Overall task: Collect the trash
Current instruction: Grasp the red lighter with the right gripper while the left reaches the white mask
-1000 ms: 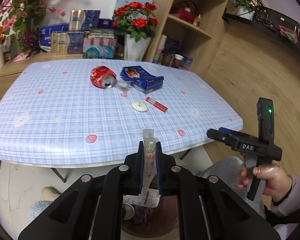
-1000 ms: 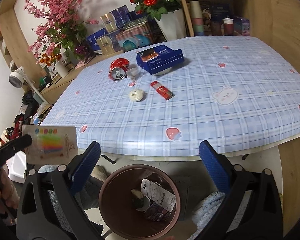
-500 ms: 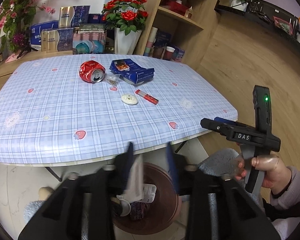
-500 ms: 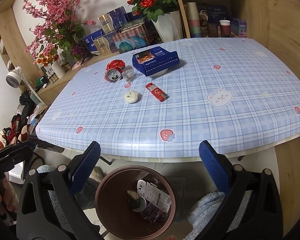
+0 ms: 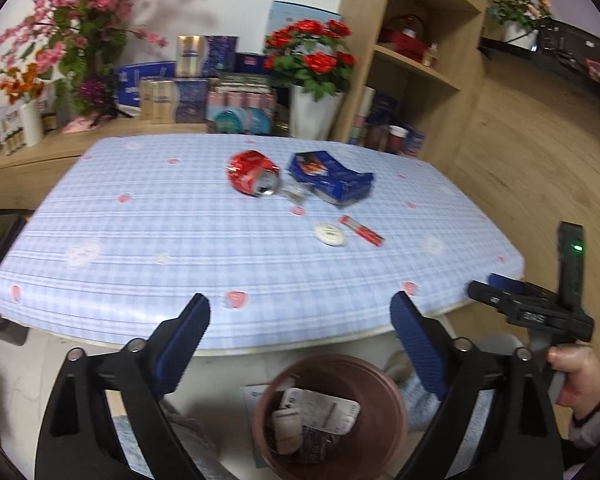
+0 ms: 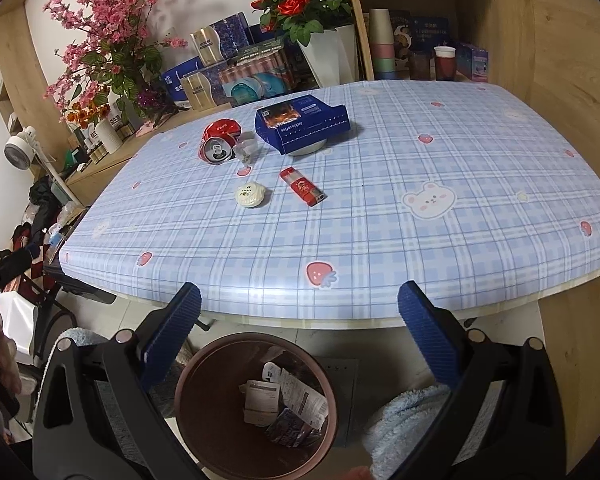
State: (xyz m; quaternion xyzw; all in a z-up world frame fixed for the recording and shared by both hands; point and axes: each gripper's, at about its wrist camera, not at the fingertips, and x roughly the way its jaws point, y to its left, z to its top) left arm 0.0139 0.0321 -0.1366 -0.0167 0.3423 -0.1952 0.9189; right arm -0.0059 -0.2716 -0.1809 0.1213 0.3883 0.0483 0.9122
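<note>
A brown bin [image 5: 332, 412] [image 6: 256, 404] stands on the floor under the table's near edge, with paper scraps and wrappers inside. My left gripper [image 5: 300, 344] is open and empty above it. My right gripper [image 6: 300, 336] is open and empty, also over the bin. On the blue plaid table [image 6: 420, 168] lie a crushed red can [image 6: 219, 140] [image 5: 252, 172], a blue carton [image 6: 300, 122] [image 5: 330, 176], a red lighter [image 6: 303, 186] [image 5: 362, 231], a white round lid [image 6: 250, 195] [image 5: 331, 234] and a small clear plastic cup [image 6: 247, 149].
A white vase of red roses [image 6: 332, 52], boxes and pink blossoms [image 6: 108, 40] line the back of the table. Wooden shelves [image 5: 420, 60] stand at the right. A light blue fluffy item [image 6: 404, 420] lies on the floor beside the bin.
My left gripper was shut on a colourful card over the bin; it has opened and the card is gone from it. The right gripper stayed open.
</note>
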